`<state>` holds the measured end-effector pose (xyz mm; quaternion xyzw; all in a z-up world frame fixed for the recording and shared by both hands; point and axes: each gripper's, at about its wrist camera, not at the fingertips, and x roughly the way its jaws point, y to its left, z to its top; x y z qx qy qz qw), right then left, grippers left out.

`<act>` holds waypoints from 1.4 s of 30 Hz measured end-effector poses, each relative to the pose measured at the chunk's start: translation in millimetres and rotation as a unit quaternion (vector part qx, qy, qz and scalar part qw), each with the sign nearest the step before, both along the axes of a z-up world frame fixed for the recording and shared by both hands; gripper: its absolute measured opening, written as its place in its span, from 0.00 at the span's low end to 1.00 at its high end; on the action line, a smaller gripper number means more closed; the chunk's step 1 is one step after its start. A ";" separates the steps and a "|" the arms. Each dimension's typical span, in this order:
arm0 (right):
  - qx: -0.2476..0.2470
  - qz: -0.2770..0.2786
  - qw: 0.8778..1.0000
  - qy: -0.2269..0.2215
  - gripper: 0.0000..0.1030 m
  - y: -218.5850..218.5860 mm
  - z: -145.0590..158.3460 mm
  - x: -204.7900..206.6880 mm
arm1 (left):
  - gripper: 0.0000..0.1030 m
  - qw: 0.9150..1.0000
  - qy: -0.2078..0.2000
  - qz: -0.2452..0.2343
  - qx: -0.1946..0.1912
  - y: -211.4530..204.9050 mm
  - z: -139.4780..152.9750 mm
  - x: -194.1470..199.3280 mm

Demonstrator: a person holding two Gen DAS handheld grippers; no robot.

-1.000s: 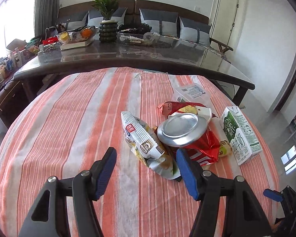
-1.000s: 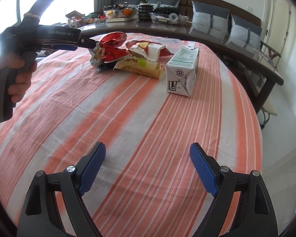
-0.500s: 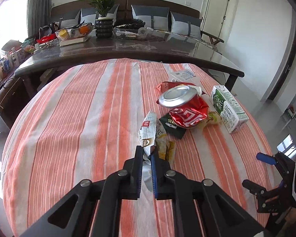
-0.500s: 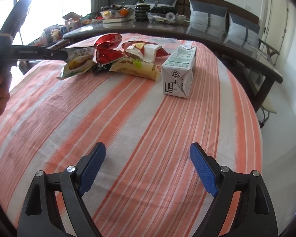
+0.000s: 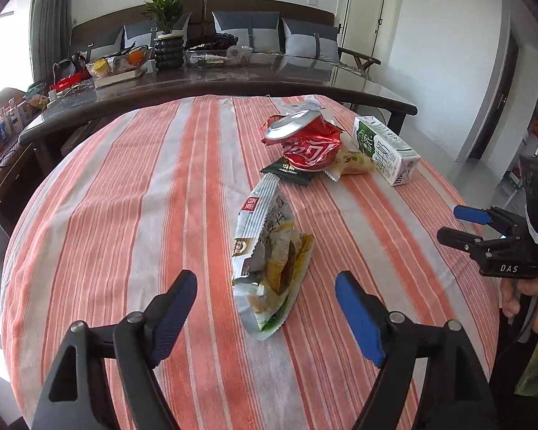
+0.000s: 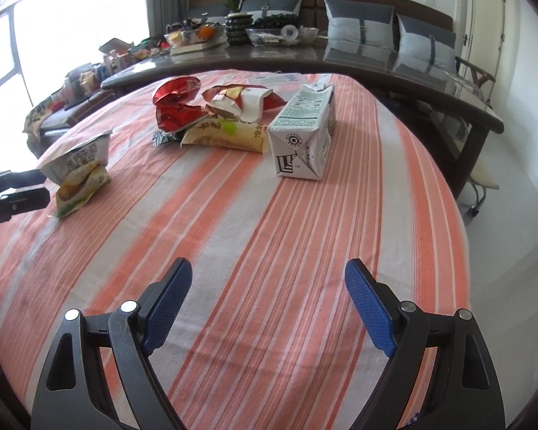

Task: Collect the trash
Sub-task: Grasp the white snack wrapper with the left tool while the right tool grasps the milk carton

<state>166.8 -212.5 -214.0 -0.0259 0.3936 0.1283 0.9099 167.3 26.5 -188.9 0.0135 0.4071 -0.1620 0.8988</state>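
My surface [image 5: 132, 193], striped orange cloth: silver snack bag [image 5: 269, 251] alone; beyond, crushed red can [image 5: 306, 141], wrappers, milk carton [image 5: 383, 148].

White walls [image 5: 448, 36] and a pale floor [image 6: 502, 215]; a brown sofa [image 5: 269, 5] with grey cushions [image 6: 358, 25] stands behind a dark glossy table [image 5: 305, 79]; daylight floods the window [image 6: 53, 28].

Left tongs [image 5: 265, 308] just opened; right tongs [image 6: 267, 306] gape wide.

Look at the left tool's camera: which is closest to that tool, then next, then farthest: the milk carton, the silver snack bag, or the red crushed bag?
1. Silver snack bag: lying just ahead, between the open fingers.
2. Red crushed bag: farther back, centre pile.
3. Milk carton: back right, beside the pile, only slightly farther.
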 end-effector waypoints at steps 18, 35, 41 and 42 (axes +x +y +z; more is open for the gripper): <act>-0.050 -0.081 0.995 -0.012 0.61 26.2 23.8 94.7 | 0.79 0.999 0.030 0.025 -0.016 7.9 -20.5 24.3; -0.016 -0.027 0.998 0.061 0.41 7.4 25.7 -22.0 | 0.79 0.999 0.022 -0.005 -0.022 9.7 -5.6 16.0; -0.040 -0.027 0.997 0.062 0.49 6.1 34.4 -19.7 | 0.79 0.998 0.031 -0.031 -0.036 9.4 6.9 34.1; -0.041 -0.029 0.997 0.063 0.56 5.1 34.8 -17.2 | 0.79 0.998 0.034 -0.037 -0.030 7.7 7.2 37.7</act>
